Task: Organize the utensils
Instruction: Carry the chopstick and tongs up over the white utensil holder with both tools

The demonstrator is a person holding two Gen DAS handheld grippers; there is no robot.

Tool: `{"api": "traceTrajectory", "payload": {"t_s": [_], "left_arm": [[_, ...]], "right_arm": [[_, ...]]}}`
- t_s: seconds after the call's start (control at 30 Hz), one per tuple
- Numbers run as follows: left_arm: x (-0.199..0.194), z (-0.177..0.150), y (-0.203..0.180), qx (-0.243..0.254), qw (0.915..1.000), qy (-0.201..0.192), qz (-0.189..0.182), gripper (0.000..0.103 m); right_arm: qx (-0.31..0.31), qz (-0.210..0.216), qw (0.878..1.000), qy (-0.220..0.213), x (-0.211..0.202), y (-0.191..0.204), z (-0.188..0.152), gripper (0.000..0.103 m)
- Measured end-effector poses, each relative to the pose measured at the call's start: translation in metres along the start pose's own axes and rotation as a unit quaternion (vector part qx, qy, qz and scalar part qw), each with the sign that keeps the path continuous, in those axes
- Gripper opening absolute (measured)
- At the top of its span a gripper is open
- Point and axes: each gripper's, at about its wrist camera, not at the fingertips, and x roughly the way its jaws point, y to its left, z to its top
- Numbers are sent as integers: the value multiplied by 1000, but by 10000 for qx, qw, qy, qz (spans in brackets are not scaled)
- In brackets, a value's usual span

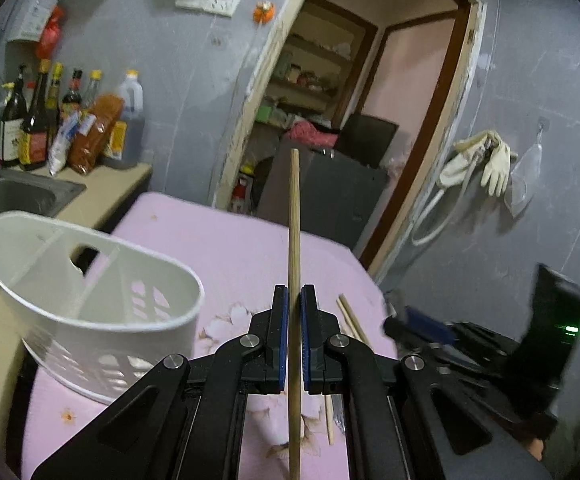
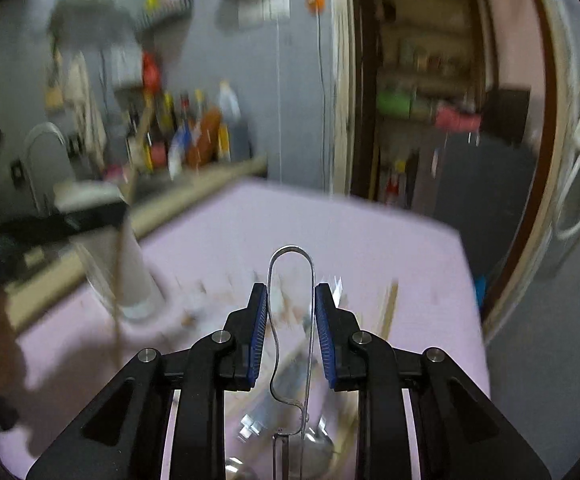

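My left gripper [image 1: 294, 294] is shut on a wooden chopstick [image 1: 294, 240] that stands upright between the blue pads, above the pink cloth. A white slotted utensil holder [image 1: 90, 280] stands on the cloth to its left, apart from it. More chopsticks [image 1: 351, 320] lie on the cloth to the right. My right gripper [image 2: 291, 292] holds a utensil by its metal wire-loop handle [image 2: 291, 320], and both pads touch the loop's sides. The right wrist view is blurred. The white holder [image 2: 130, 276] shows there at the left, with the left gripper above it.
A table with a pink floral cloth [image 1: 230, 248] is under both grippers. A sink [image 1: 14, 200] and sauce bottles [image 1: 50, 120] are on the counter at the left. An open doorway [image 1: 349, 120] is behind. More utensils [image 2: 282, 432] lie below the right gripper.
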Motion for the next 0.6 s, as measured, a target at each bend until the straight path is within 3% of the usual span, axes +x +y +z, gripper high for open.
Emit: {"api": "traceTrajectory", "payload": {"t_s": [0.17,0.3,0.6], "left_arm": [[-26,31,5,-9,9988,-488,57,4],[-50,63,17,18,9955,-902,293,4],[-96,113,64,66,9825,-1559,1020,4]], "right_arm": [[160,350,9934,-1076,-24,18,39,21],[403,650,9821,-1723,-18,37,75,21],[741,1061,9604,-2469,14,89,123,22]]}}
